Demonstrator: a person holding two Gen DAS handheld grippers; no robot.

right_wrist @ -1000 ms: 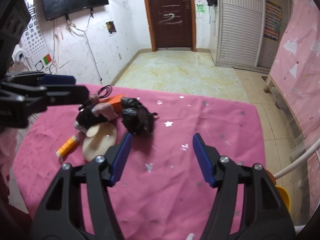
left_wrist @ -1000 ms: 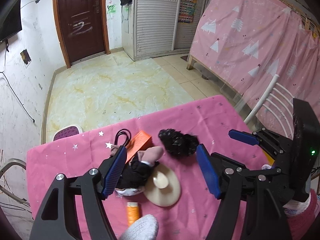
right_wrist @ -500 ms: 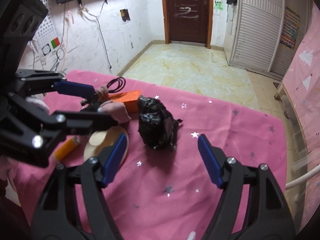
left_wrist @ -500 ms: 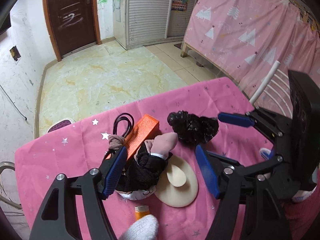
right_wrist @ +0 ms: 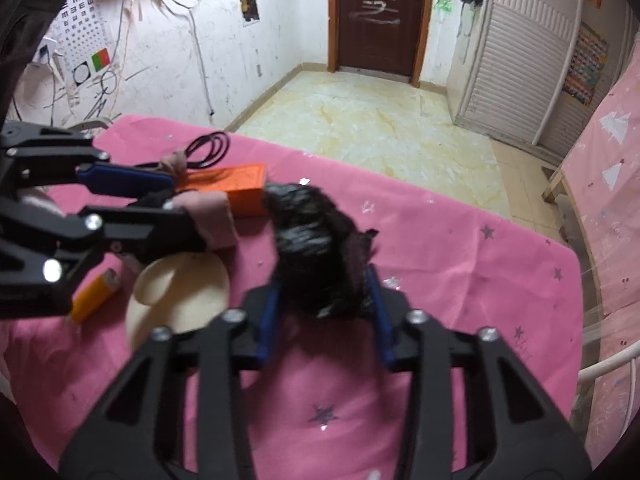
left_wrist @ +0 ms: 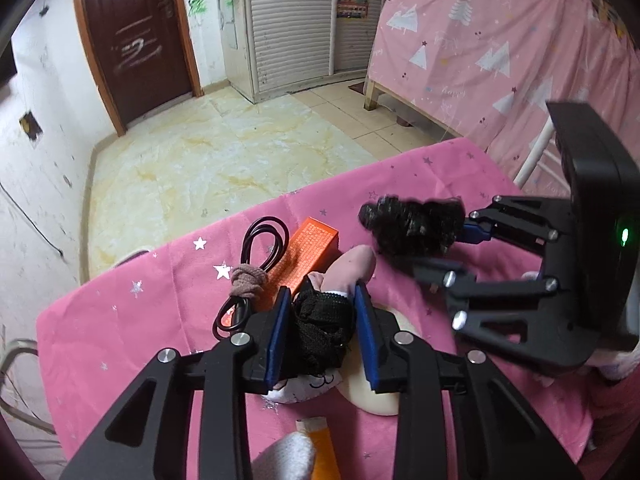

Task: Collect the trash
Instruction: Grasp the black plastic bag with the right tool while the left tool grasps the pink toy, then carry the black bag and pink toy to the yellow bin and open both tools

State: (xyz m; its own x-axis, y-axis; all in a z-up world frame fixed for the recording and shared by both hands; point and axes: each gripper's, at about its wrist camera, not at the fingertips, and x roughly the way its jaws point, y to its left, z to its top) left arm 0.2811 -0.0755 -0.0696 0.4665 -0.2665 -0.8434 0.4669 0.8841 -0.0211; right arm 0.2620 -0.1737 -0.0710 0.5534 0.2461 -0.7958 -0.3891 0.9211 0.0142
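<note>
Left wrist view shows my left hand-held gripper [left_wrist: 322, 334] closed around the black mesh cloth [left_wrist: 320, 332], its jaws having just been closing with the cloth between them; the blue pads press it from both sides. This cloth lies on the pile at the near side of the bench [left_wrist: 128, 332], over a white printed piece and beside the pink sock [left_wrist: 352, 266]. I hold it near its middle, I think because a soft thing lifts more safely when much of it is bunched in the grip.

My right hand-held gripper [right_wrist: 326, 304] has also just been closing, and it now squeezes the crumpled black plastic bag [right_wrist: 316, 248], which sits further right on the bench, apart from the pile. The orange box [left_wrist: 304, 258], the black cable [left_wrist: 256, 256], the cream disc [right_wrist: 180, 292] and the orange tube [right_wrist: 94, 296] lie untouched on the pink cover. Probably the bag is to receive the trash.
</note>
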